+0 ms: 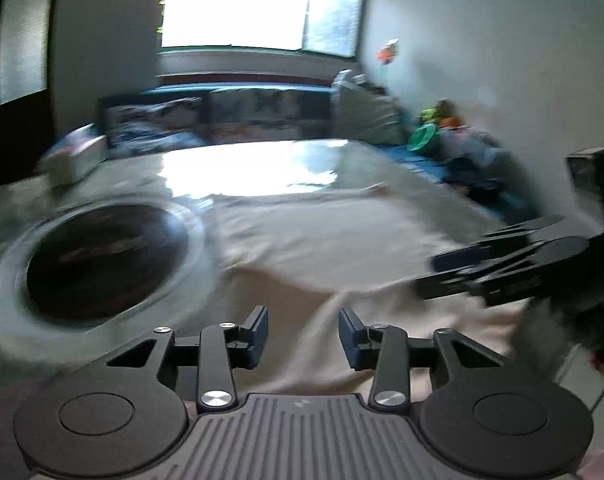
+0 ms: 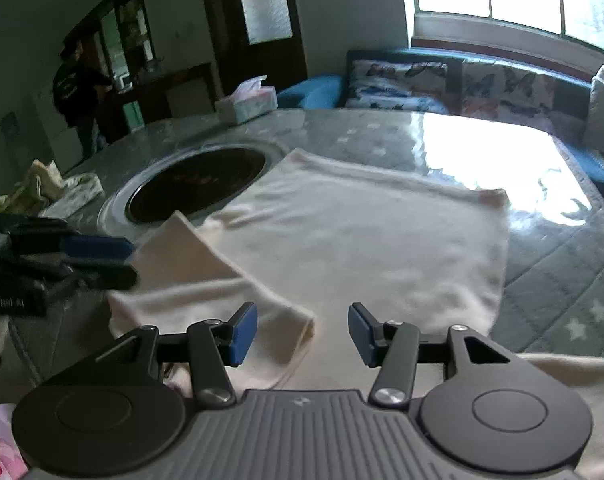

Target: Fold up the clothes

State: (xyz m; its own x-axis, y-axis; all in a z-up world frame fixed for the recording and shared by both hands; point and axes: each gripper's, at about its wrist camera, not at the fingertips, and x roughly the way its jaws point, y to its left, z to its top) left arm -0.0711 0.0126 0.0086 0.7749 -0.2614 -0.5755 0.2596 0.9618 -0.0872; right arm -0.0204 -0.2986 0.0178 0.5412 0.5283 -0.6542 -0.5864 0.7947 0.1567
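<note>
A cream garment (image 2: 361,240) lies spread flat on the grey quilted table cover (image 2: 561,264). One sleeve (image 2: 206,280) is folded across its near left part. My right gripper (image 2: 303,334) hovers open over the sleeve's cuff end, its blue pads apart and clear of the cloth. In the blurred left wrist view the garment (image 1: 321,240) fills the middle. My left gripper (image 1: 303,336) stands open above a raised fold, with nothing pinched. Each gripper shows in the other's view: the right gripper (image 1: 461,272) at the right edge, the left gripper (image 2: 98,256) at the left by the sleeve.
A round dark inset (image 2: 198,180) with a pale rim is sunk in the table left of the garment. A tissue box (image 2: 246,104) and a crumpled cloth (image 2: 42,188) lie on the far left. A blue sofa (image 2: 401,80) stands under the window. A person (image 2: 78,88) stands at the back.
</note>
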